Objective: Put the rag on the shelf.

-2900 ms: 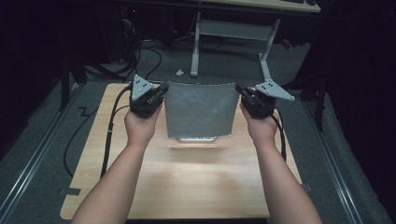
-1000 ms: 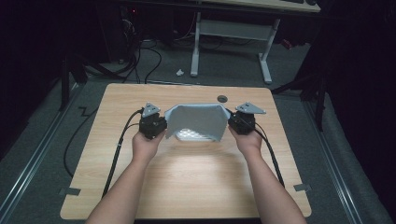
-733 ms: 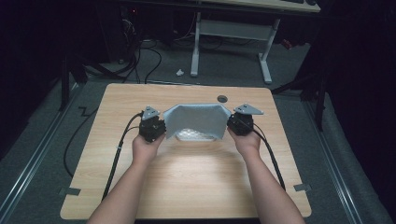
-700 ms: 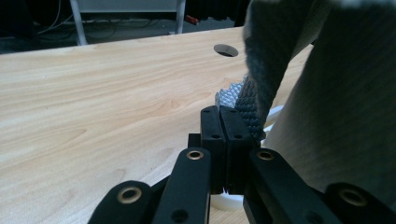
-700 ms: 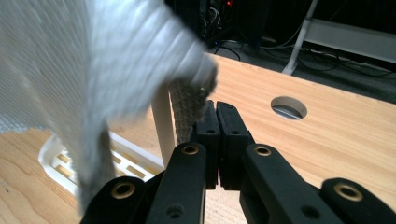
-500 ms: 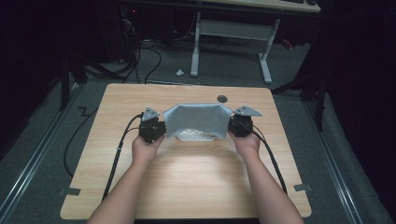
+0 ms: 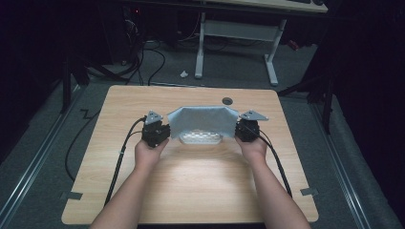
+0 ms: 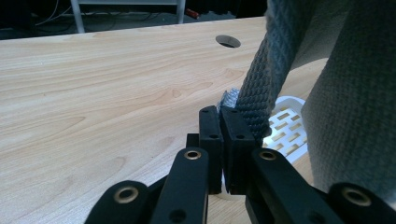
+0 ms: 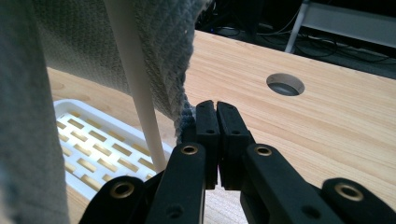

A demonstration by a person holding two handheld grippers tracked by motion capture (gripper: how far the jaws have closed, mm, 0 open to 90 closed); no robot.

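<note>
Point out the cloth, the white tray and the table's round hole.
cloth (image 7: 203, 119), high view, middle of the hanging grey sheet.
white tray (image 9: 95, 151), right gripper view, slotted floor beside the cloth.
hole (image 9: 285, 85), right gripper view, centre of the round opening in the wooden top.
</note>
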